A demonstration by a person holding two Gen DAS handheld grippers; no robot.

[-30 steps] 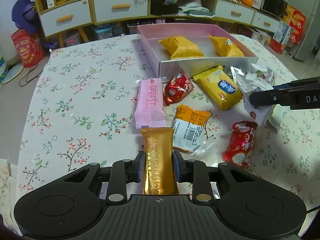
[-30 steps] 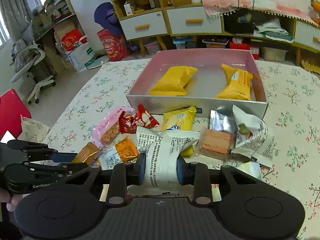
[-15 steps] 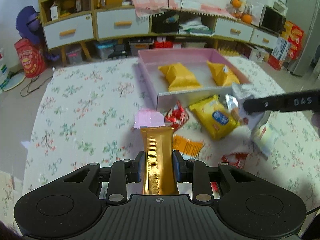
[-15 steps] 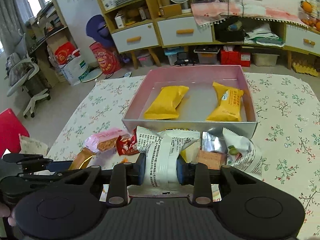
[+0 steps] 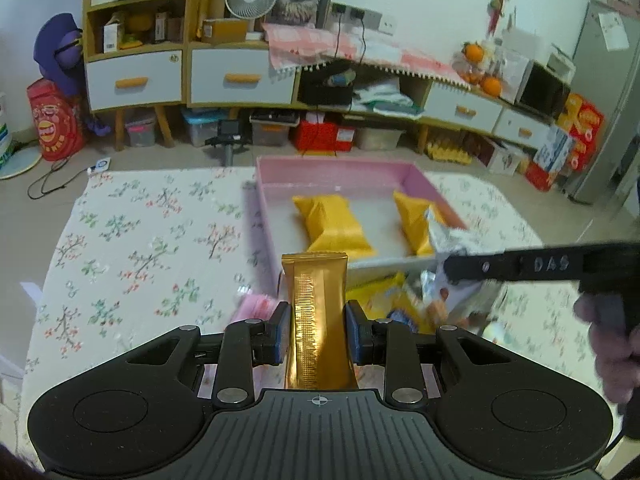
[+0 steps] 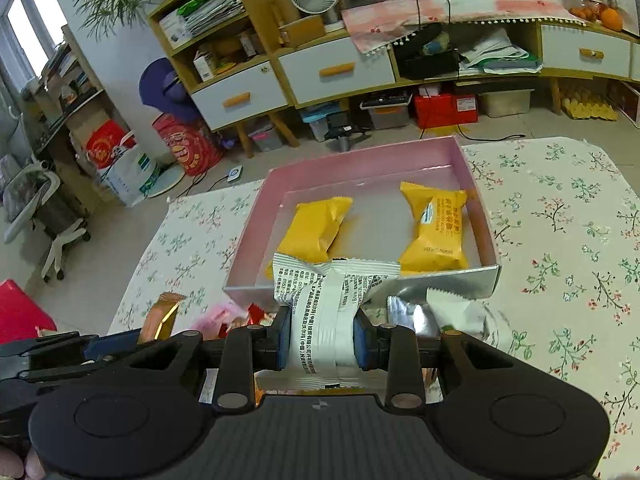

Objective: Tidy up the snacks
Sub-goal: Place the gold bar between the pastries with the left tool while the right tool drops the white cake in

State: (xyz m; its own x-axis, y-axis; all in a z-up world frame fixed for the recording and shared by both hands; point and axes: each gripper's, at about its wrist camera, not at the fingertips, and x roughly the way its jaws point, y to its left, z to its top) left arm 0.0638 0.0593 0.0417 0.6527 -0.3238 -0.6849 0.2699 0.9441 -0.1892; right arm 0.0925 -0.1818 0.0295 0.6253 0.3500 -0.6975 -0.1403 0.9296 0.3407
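Note:
My left gripper (image 5: 316, 334) is shut on a gold snack bar (image 5: 316, 300) and holds it above the table, short of the pink box (image 5: 340, 168). My right gripper (image 6: 323, 342) is shut on a white printed snack packet (image 6: 324, 308), held just before the box's near wall (image 6: 444, 284). Two yellow packets (image 6: 316, 228) (image 6: 436, 228) lie inside the box. The right gripper also shows in the left wrist view (image 5: 520, 266), and the left gripper with the gold bar shows in the right wrist view (image 6: 160, 316).
Loose snacks lie on the floral tablecloth (image 6: 560, 220) in front of the box: a pink packet (image 5: 256, 308), a yellow packet (image 5: 384, 292), silver and white wrappers (image 6: 448, 312). Shelves and drawers (image 5: 240, 76) stand beyond the table.
Both grippers have risen with their snacks and moved toward the pink box. The view now looks over the box from higher up.

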